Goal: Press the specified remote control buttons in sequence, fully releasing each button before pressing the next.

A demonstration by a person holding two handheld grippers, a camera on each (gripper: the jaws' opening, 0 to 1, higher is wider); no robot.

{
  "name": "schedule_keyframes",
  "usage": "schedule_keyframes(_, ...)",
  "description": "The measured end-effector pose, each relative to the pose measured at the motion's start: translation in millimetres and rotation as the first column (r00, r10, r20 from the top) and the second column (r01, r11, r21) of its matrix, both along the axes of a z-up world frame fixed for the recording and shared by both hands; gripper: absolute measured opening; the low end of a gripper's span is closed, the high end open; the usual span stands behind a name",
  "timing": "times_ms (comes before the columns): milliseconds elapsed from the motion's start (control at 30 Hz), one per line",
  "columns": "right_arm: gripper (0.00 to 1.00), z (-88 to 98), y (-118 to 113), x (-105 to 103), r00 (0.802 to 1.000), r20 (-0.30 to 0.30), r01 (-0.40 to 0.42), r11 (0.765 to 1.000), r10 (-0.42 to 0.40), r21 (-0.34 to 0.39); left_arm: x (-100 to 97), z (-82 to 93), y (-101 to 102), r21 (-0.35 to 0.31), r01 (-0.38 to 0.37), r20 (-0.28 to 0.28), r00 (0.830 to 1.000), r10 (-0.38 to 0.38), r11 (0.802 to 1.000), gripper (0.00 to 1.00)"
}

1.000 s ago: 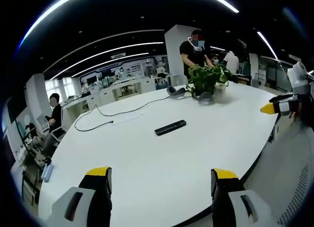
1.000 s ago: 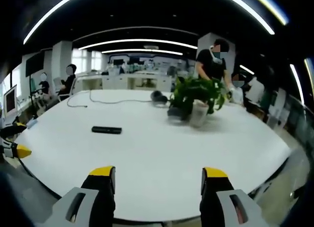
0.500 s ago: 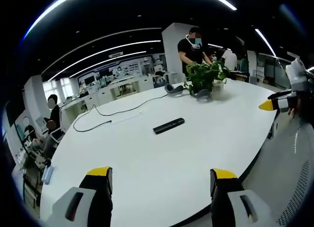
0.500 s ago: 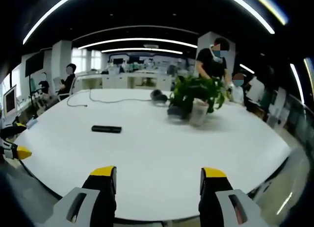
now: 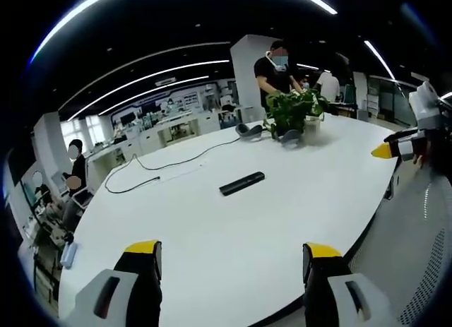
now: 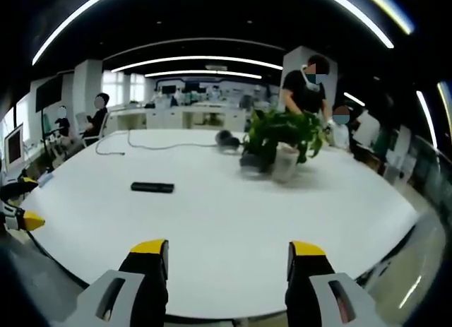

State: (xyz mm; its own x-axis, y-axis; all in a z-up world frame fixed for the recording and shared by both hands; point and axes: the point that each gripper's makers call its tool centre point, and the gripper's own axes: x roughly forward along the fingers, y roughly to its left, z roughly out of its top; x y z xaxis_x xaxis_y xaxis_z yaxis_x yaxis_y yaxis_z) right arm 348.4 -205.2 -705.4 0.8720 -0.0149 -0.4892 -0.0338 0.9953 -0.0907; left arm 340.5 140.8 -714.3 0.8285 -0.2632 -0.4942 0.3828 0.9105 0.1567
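A black remote control (image 5: 241,183) lies flat near the middle of a large white table (image 5: 212,228); in the right gripper view the remote (image 6: 152,188) sits left of centre on the table (image 6: 233,221). My left gripper (image 5: 233,260) is open over the near edge, well short of the remote, nothing between its yellow-tipped fingers. My right gripper (image 6: 229,258) is open too, held at the table's near edge, far from the remote. The right gripper's yellow tip (image 5: 385,151) enters the left gripper view at the right. The left gripper's tip (image 6: 28,220) shows at the left edge.
A potted green plant (image 5: 293,115) in a white pot stands at the far side, with headphones (image 5: 248,130) beside it. A black cable (image 5: 152,168) trails across the table's far left. A person in black (image 5: 272,73) stands behind the plant; others sit at the left (image 5: 74,164).
The left gripper view has shifted slightly, so the remote and plant sit a little higher and further left. The right gripper view is almost unchanged. Both grippers stay open.
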Motion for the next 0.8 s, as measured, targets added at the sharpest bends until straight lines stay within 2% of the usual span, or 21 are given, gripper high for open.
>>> schedule_keyframes(133, 0.67, -0.6, 0.4, -0.2, 1.0, -0.004, -0.002, 1.0, 0.002, -0.001, 1.0, 6.7, -1.4, 0.0, 0.01, 0.034, 0.999, -0.01, 1.0, 0.86)
schedule_keyframes(433, 0.66, -0.4, -0.7, -0.1, 1.0, -0.001, 0.003, 1.0, -0.003, 0.004, 3.2, 11.2, -2.3, -0.014, 0.023, 0.048, 0.999, -0.022, 1.0, 0.85)
schedule_keyframes(567, 0.65, -0.5, -0.7, -0.2, 1.0, -0.002, 0.004, 1.0, -0.004, 0.002, 6.4, 10.1, -2.4, 0.022, 0.058, 0.041, 0.997, -0.059, 0.998, 0.85)
schedule_keyframes(800, 0.65, -0.6, -0.2, 0.0, 1.0, -0.003, 0.003, 1.0, -0.003, 0.003, 23.3, 17.3, -1.2, 0.071, 0.099, 0.064, 0.993, -0.104, 0.993, 0.85)
